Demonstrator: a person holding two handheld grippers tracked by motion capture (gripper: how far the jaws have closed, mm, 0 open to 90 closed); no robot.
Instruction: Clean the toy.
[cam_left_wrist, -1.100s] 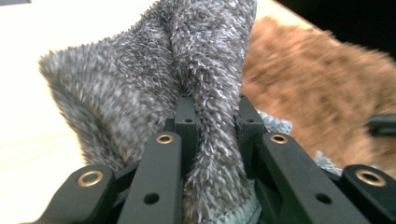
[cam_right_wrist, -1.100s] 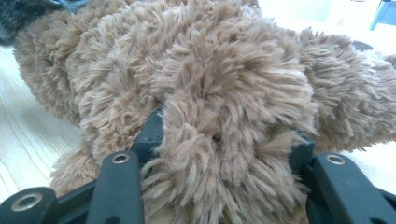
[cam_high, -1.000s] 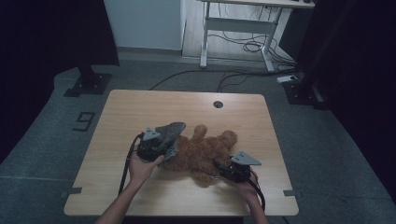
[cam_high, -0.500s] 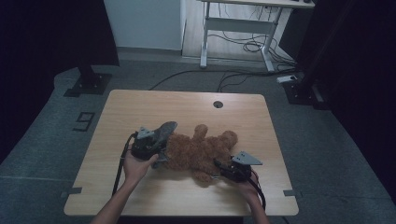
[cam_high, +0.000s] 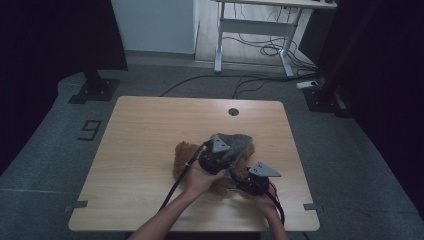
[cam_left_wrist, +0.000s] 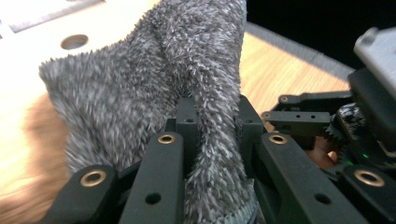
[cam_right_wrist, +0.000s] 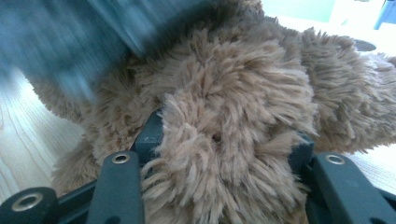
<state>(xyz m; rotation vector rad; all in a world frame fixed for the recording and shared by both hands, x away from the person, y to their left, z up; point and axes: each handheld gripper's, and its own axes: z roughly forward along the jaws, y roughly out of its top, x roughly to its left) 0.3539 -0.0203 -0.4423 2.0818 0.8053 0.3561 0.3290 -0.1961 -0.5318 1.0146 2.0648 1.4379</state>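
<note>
Left gripper (cam_left_wrist: 210, 140) pinched tight on a fold of the grey fuzzy cloth (cam_left_wrist: 154, 79), held above the brown plush toy (cam_high: 187, 152) lying near the table's (cam_high: 150, 125) front middle; could lose that thin fold mid-carry and drop the cloth short of the toy. Right gripper (cam_right_wrist: 224, 140) clamped about half-closed around a tuft of the toy's fur; might slip off the fluffy pile and let the toy twist if tugged.
</note>
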